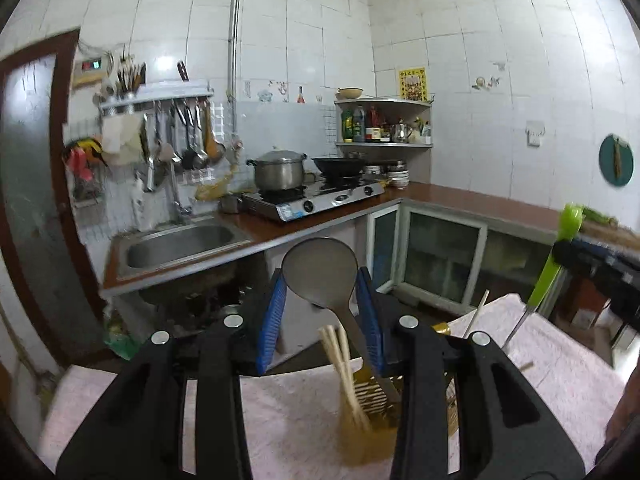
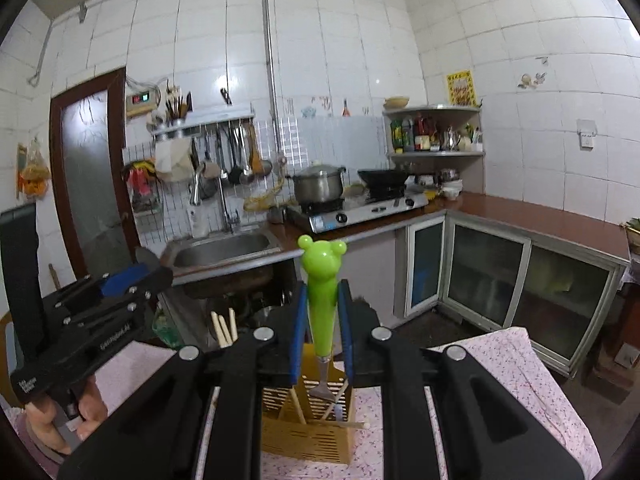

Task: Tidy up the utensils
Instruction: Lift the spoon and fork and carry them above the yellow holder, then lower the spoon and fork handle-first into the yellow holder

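My left gripper [image 1: 320, 300] is shut on a metal spoon [image 1: 320, 272], bowl up, handle slanting down into a yellow slatted utensil holder [image 1: 372, 404] on the pink floral table. Several pale chopsticks [image 1: 340, 360] stand in that holder. My right gripper [image 2: 322, 328] is shut on a fork with a green bear-shaped handle [image 2: 322, 280], tines down just above the holder [image 2: 308, 428]. The left gripper [image 2: 132, 280] shows at the left of the right wrist view. The green handle [image 1: 556, 252] shows at the right of the left wrist view.
A pink floral cloth covers the table [image 2: 512, 368]. Beyond it are a counter with a steel sink [image 2: 224, 248], a gas stove [image 2: 360, 208] with a pot and wok, glass-door cabinets [image 2: 492, 280] and a wall rack of hanging utensils [image 2: 232, 152].
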Demonstrator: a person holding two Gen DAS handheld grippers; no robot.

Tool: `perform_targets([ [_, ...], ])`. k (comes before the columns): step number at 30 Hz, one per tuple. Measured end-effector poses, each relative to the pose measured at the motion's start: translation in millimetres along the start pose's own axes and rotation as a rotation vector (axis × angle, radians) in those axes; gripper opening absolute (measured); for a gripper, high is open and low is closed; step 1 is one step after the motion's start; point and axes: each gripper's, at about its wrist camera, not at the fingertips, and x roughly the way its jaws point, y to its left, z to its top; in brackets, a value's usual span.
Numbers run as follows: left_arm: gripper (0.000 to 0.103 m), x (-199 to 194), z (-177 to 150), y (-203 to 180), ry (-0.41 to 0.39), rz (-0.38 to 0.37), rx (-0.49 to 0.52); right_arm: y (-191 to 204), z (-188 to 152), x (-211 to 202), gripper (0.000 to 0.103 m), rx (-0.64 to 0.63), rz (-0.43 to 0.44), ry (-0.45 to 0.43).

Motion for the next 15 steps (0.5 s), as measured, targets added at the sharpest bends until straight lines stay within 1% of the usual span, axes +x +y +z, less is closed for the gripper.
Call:
perform_targets([
  [3,0.035,22,-13,-2,0.003,-0.015,0.001,-5,-13,23,0.016,-0.001,-0.005,0.035],
  [7,0.035,39,-40,-5,-0.025,-0.029,0.012,-14,-32,48,0.016,0.015,0.009,0.087],
  [11,0.035,54,-65,-8,-0.012,-0.054,0.002,-17,-55,65,0.016,0.015,0.016,0.130],
  [15,0.035,68,-86,-10,0.024,-0.073,-0.002,-13,-74,76,0.016,-0.006,0.020,0.161],
])
